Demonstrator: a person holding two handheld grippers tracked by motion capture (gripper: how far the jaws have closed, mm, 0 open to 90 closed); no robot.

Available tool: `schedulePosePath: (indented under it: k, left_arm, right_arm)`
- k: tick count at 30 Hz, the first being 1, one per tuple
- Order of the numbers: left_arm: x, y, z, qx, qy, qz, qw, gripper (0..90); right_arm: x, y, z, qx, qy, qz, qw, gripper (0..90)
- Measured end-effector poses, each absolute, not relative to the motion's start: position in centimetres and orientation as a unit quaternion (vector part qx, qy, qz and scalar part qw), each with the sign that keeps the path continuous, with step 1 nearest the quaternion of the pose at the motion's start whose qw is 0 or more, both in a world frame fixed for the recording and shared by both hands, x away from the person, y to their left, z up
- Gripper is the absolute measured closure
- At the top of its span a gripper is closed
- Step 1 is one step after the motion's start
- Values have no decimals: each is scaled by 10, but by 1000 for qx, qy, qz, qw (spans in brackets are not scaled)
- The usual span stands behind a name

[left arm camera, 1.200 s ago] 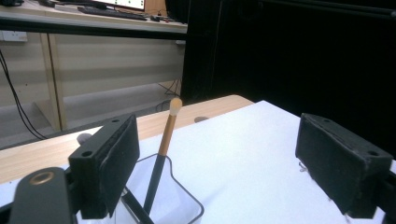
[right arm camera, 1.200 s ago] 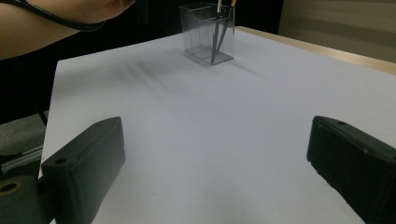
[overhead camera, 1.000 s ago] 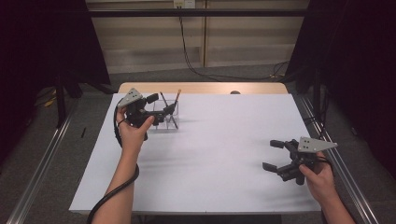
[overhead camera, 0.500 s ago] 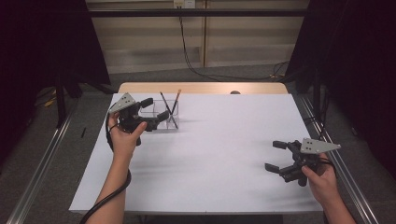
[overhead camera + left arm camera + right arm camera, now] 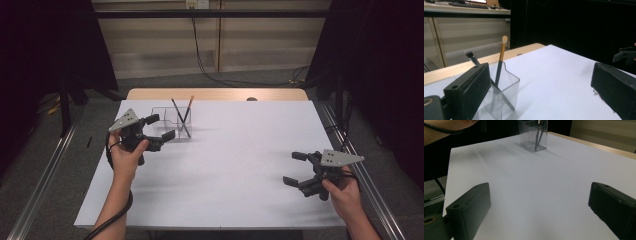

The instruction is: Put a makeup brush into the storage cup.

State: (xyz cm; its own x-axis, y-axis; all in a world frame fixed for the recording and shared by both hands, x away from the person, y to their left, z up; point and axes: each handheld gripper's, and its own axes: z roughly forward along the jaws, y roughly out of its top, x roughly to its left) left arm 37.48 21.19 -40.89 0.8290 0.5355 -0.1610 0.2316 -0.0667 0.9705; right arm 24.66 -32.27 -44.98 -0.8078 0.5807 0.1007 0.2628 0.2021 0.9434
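**Left gripper backing off the brush holder**

Since a second ago the left gripper (image 5: 161,126) is sliding away from the clear holder (image 5: 172,122), toward the counter's left edge, and its jaws have just been opening with nothing between them. Right now they're standing wide apart and released. The holder is sitting just beyond them, partly behind one jaw in the left gripper view, near the far left part of the white counter (image 5: 240,150). Counting stuff: one holder, two brushes in it, an orange-handled brush (image 5: 500,60) and a dark brush (image 5: 472,58), crossing each other and leaning. The right gripper (image 5: 296,168) is hanging near the right edge, well apart from the holder, jaws spread and gripping nothing.
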Motion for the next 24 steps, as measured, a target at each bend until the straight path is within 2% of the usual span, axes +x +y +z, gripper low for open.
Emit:
schedulePosePath:
  k: [24]
  left_arm:
    - [347, 221, -413, 746, 229, 95, 618, 8]
  right_arm:
    - [246, -327, -449, 280, 759, 568, 147, 41]
